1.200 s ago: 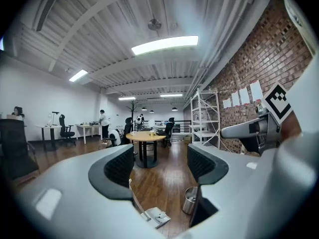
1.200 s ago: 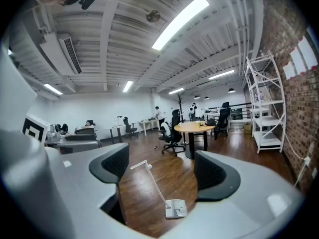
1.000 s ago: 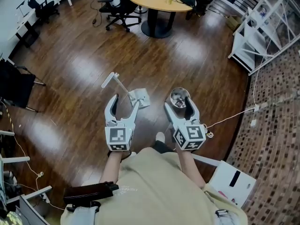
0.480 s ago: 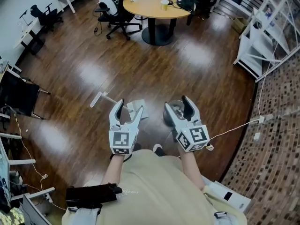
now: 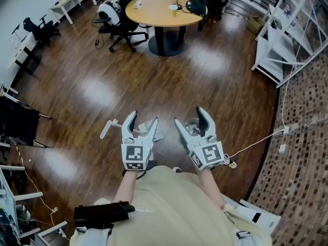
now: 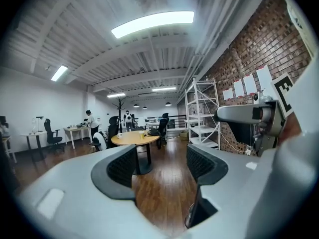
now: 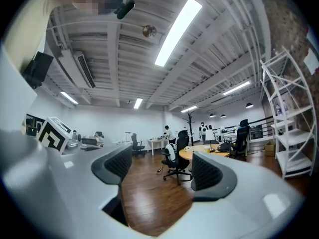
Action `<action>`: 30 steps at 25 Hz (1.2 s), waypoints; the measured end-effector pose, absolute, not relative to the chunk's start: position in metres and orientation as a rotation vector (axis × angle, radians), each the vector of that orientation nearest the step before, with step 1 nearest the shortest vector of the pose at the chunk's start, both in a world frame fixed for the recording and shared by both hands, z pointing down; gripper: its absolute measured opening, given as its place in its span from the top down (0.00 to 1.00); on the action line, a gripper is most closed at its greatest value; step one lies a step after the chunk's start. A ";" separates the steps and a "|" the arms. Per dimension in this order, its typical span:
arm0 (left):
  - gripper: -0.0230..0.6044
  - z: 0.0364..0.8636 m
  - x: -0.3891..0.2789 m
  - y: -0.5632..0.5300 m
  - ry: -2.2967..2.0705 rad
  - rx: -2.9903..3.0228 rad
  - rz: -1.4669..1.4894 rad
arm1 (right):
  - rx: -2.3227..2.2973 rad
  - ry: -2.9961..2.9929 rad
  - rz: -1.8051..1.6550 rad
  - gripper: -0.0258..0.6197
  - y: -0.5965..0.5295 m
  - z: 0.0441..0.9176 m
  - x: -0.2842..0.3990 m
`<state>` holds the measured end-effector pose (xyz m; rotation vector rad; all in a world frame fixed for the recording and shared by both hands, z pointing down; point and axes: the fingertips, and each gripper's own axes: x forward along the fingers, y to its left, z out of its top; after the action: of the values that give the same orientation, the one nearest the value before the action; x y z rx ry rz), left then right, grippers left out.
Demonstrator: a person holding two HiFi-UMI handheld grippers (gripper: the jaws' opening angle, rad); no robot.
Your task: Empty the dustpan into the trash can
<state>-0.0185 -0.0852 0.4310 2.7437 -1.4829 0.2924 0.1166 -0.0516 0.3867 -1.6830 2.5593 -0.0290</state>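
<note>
In the head view a white dustpan [image 5: 147, 128] lies on the wooden floor, its long handle [image 5: 108, 128] pointing left. My left gripper [image 5: 143, 118] hovers above it, open, and nothing sits between its pads in the left gripper view. A small round metal trash can [image 5: 192, 126] with rubbish inside stands on the floor to the right of the pan. My right gripper [image 5: 188, 116] hangs over the can, its jaws opening with nothing between them. Both grippers point nearly level across the room.
A round wooden table [image 5: 164, 9] with office chairs [image 5: 114, 15] stands farther ahead. A white shelf rack [image 5: 287, 40] lines the brick wall at right. A white cable [image 5: 256, 141] runs across the floor at right, and a black chair [image 5: 18, 118] sits at left.
Both grippers have moved forward and now hang over the dustpan and the can, which lay ahead of them before. The right jaws narrowed, then widened again.
</note>
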 end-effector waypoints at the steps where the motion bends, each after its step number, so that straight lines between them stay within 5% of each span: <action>1: 0.47 0.430 -0.023 -0.095 -1.471 2.753 0.291 | -1.697 2.555 -0.040 0.40 -0.060 0.387 0.113; 14: 0.48 0.435 -0.108 -0.190 -1.360 2.780 0.219 | -1.814 2.556 -0.112 0.41 -0.143 0.402 0.029; 30: 0.50 0.436 -0.074 -0.205 -1.462 2.750 0.319 | -1.649 2.638 -0.131 0.45 -0.175 0.410 0.077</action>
<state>-0.0737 -0.2052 0.4358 2.7496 -1.4619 0.3194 0.0768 -0.1753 0.4104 -1.6490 2.6381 -0.1307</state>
